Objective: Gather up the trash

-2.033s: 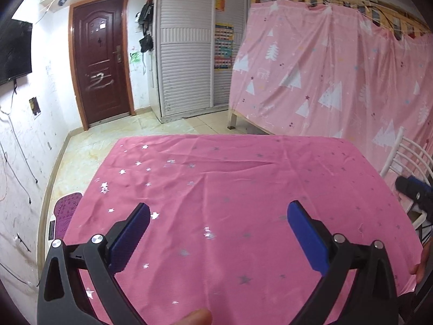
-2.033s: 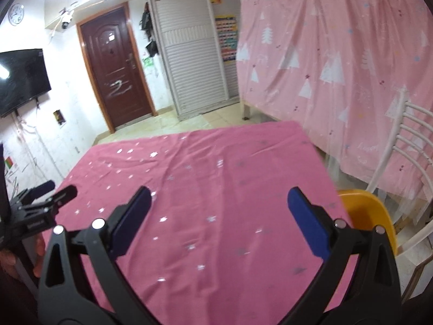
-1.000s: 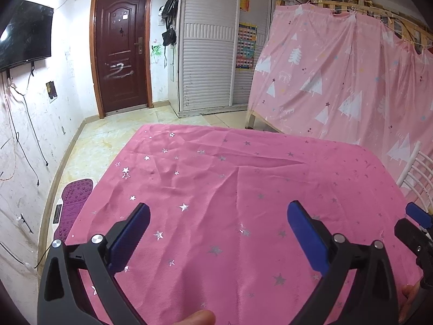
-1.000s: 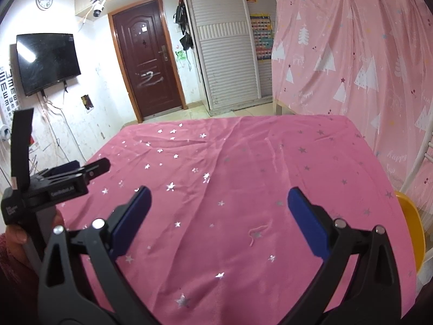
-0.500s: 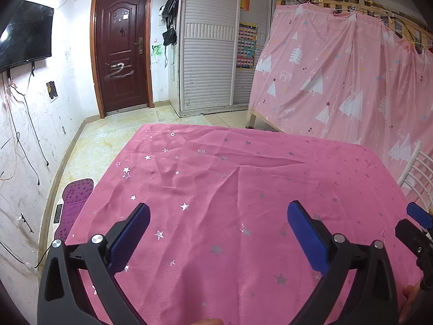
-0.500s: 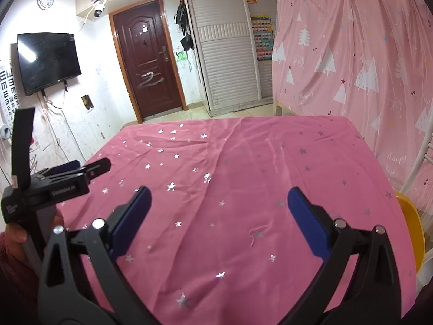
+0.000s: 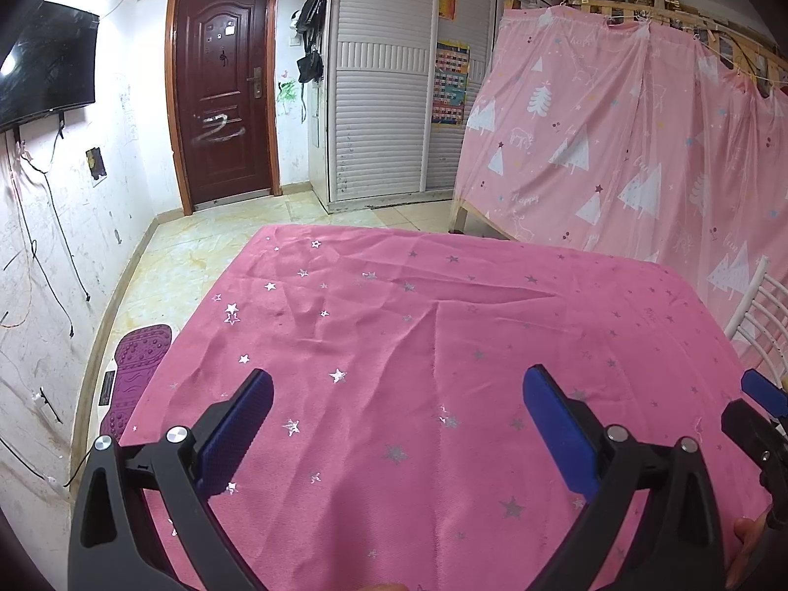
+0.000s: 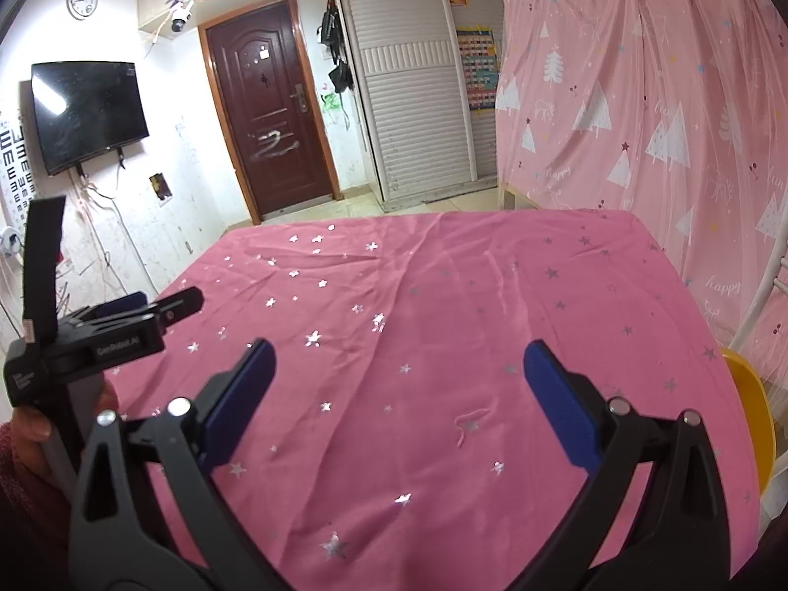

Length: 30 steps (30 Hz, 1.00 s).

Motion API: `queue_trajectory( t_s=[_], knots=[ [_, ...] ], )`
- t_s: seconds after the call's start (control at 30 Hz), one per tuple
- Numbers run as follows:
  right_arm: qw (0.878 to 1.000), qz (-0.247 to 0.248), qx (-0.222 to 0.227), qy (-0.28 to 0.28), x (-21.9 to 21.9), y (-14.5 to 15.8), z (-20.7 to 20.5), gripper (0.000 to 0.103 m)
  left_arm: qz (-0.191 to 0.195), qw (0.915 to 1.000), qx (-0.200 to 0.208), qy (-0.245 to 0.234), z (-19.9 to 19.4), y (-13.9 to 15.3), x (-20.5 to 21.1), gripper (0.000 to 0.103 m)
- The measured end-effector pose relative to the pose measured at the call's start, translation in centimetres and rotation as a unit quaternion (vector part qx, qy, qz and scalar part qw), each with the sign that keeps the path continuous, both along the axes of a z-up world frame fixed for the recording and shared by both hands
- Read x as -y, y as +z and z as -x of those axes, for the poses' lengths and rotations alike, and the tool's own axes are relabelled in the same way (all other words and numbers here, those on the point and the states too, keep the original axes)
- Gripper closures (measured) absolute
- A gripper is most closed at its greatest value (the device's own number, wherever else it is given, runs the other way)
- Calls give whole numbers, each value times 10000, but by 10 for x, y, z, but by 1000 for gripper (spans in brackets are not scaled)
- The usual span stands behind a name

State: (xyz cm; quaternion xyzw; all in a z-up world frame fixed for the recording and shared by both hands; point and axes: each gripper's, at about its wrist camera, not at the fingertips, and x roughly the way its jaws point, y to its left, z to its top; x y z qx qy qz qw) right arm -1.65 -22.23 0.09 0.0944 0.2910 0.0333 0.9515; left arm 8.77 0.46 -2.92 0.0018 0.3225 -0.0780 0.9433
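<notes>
Pink starred tablecloth (image 7: pixel 443 344) lies under both wide-jawed, empty grippers (image 7: pixel 396 396) (image 8: pixel 396 367).

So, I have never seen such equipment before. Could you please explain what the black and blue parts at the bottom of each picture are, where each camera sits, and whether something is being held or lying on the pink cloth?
There is no robot. A person holds a hand-operated gripper in each hand, and each carries a wide-angle camera looking forward along its two blue-padded fingers.

One picture comes from the left gripper, the other from the right gripper. In the right view the left gripper also shows at the left edge, with the hand gripping its handle.

Both grippers are open and hold nothing.

Under them lies a table with a pink starred tablecloth. No trash shows on it; only a small thread-like squiggle is there, and I cannot tell what it is. A yellow chair stands at the table's right.
</notes>
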Motion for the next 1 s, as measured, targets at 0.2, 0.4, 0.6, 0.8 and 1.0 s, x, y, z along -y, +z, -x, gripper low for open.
queue_trajectory(
  t_s=[0.2,0.4,0.6,0.8,1.0],
  knots=[
    [10000,25,-7,9,-4,-2,0,6,16,10000,-16,-12,1,0,-1,8],
    [10000,30,-5,14,-4,-1,0,6,11,10000,-20,-19,0,1,-2,8],
    [10000,24,-6,11,-5,-1,-1,6,25,10000,41,27,2,3,-2,8],
    [10000,18,-7,8,-5,-1,-1,6,38,10000,-82,-13,-1,2,-2,8],
    [10000,23,-6,10,-4,-1,-1,6,41,10000,-88,-13,-1,3,-2,8]
  ],
)
